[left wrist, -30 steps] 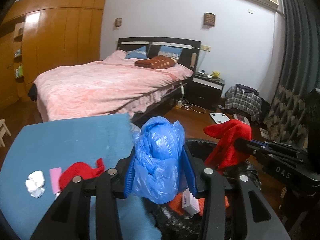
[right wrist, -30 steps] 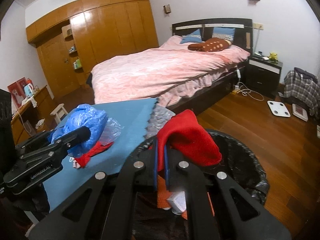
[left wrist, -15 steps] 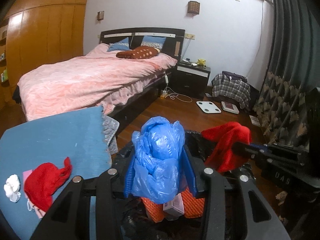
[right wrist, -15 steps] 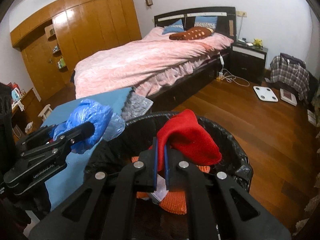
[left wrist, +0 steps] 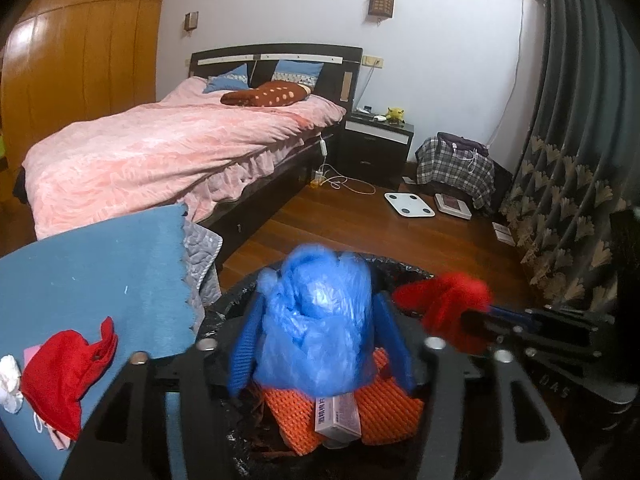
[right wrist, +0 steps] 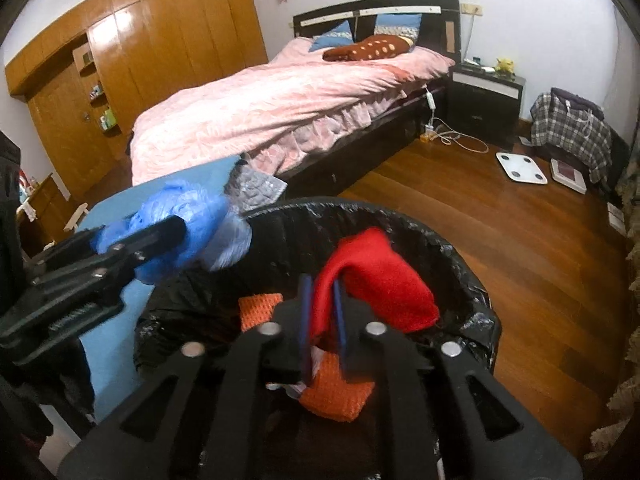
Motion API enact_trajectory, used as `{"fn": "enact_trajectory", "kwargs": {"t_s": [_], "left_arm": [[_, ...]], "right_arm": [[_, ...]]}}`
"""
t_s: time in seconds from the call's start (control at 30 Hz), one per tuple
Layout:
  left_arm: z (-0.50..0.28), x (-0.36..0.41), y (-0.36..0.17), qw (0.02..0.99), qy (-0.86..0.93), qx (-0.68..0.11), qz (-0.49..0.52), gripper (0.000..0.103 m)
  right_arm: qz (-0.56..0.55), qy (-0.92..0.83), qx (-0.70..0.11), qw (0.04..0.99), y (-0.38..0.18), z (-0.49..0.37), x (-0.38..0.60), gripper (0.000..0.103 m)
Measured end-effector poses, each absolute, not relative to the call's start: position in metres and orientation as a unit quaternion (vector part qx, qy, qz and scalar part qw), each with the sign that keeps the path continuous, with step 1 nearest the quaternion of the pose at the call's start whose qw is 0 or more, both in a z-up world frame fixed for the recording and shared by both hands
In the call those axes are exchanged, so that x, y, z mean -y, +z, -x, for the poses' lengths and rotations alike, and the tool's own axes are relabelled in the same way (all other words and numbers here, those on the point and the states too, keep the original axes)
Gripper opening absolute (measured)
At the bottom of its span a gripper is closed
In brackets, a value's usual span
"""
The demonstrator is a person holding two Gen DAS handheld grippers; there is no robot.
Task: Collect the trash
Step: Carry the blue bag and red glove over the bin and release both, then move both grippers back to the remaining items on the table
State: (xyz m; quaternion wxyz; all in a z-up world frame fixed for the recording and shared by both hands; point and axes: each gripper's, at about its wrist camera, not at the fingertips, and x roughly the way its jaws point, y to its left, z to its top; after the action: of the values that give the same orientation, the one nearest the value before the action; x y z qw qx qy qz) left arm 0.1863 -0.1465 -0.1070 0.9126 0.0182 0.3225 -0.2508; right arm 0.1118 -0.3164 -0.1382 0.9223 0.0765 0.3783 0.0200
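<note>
My left gripper (left wrist: 318,332) is shut on a crumpled blue plastic bag (left wrist: 316,320) and holds it over the black-lined trash bin (left wrist: 404,264). My right gripper (right wrist: 323,312) is shut on a red cloth (right wrist: 376,280) and holds it over the same bin (right wrist: 476,276). Each gripper shows in the other's view: the right one with the red cloth (left wrist: 448,304), the left one with the blue bag (right wrist: 184,224). Inside the bin lie orange mesh (left wrist: 384,408) and a small pink box (left wrist: 338,416).
A blue-covered table (left wrist: 92,264) stands left of the bin, with another red cloth (left wrist: 64,372) and a white wad (left wrist: 10,384) on it. A pink bed (left wrist: 160,152), a nightstand (left wrist: 376,140), a white scale (left wrist: 408,204) and curtains (left wrist: 568,216) surround the wooden floor.
Both grippers have moved from beside the table to over the bin, each still holding its item. The bin's inside with the orange mesh has come into view below them.
</note>
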Motion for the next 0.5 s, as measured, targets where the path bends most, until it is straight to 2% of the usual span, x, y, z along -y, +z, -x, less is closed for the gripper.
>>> {"fn": "enact_trajectory", "kwargs": {"t_s": [0.07,0.13,0.2,0.33,0.5], "left_arm": [[-0.186,0.143,-0.107,0.912,-0.25,-0.324,-0.015,0.069],[-0.186,0.139,-0.106,0.913,-0.247,-0.324,-0.015,0.074],[-0.185,0.134,-0.104,0.915,-0.242,-0.321,-0.016,0.077],[-0.18,0.119,-0.099,0.923,-0.224,-0.312,-0.017,0.085],[-0.175,0.091,-0.09,0.934,-0.193,-0.301,-0.011,0.092]], "right_arm": [[-0.078,0.016,-0.382,0.921,-0.14,-0.111,0.318,0.039],[-0.079,0.011,-0.383,0.92,-0.142,-0.109,0.319,0.043],[-0.079,0.006,-0.382,0.921,-0.143,-0.106,0.319,0.056],[-0.074,-0.018,-0.361,0.929,-0.136,-0.098,0.318,0.092],[-0.076,-0.02,-0.339,0.937,-0.124,-0.097,0.314,0.094]]}}
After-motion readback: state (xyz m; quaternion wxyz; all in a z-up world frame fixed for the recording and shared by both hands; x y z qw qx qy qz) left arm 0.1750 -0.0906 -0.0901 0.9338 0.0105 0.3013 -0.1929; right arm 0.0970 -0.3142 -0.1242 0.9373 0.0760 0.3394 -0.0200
